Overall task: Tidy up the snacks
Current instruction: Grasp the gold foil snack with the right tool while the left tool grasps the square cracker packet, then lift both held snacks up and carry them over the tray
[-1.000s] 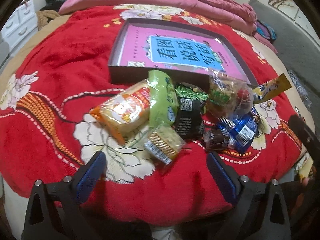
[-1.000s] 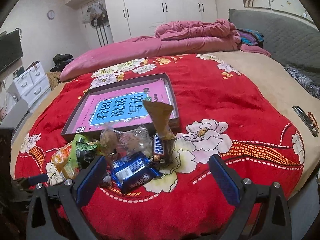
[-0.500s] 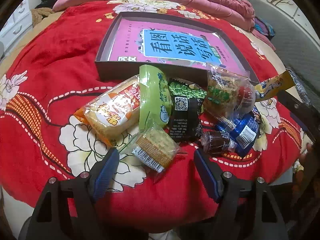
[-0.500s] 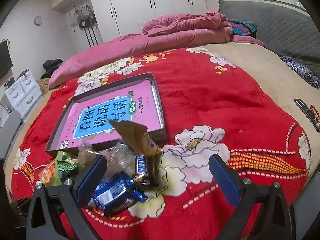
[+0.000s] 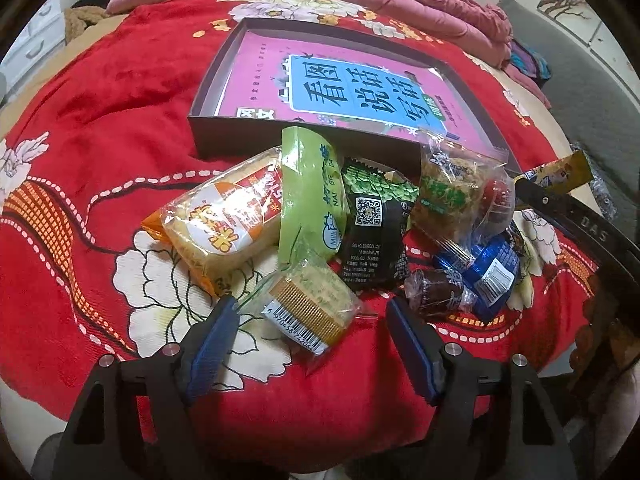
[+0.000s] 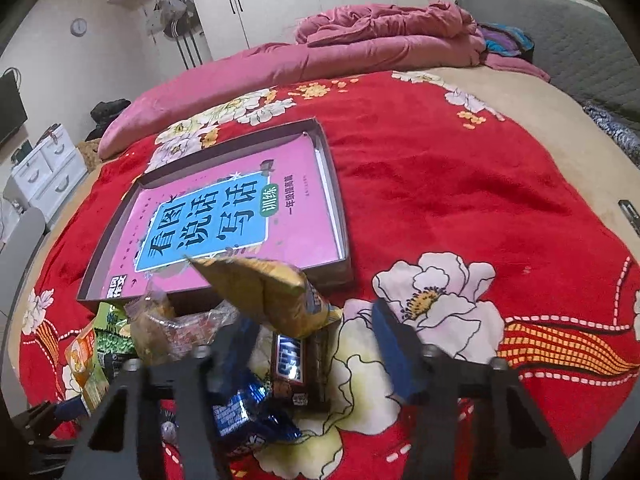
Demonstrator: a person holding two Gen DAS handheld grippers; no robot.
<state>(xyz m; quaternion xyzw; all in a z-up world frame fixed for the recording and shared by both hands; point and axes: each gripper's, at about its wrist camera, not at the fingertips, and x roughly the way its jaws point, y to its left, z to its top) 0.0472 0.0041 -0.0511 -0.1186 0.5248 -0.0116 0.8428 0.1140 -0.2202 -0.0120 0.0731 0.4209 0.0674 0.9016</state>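
Note:
A pile of wrapped snacks lies on the red floral blanket in front of a dark shallow box [image 5: 224, 136] lined with a pink and blue book. My left gripper [image 5: 310, 312] is open, its blue pads either side of a clear-wrapped gold wafer pack [image 5: 306, 306]. Behind it lie an orange cake pack [image 5: 224, 224], a green packet [image 5: 310, 196] and a black packet [image 5: 374, 232]. My right gripper [image 6: 316, 320] is open around a Snickers bar [image 6: 292, 364], just under a raised yellow wrapper [image 6: 268, 292]. The box also shows in the right wrist view [image 6: 340, 216].
A blue foil snack [image 6: 240, 408] and a clear bag of cakes [image 6: 160, 324] lie left of the right gripper. Pink bedding [image 6: 360, 44] is heaped at the far side. A white drawer unit [image 6: 44, 168] stands left of the bed.
Both grippers have moved forward and down toward the pile. The left one now straddles the wafer pack; the right one has closed in on the Snickers bar and narrowed somewhat.

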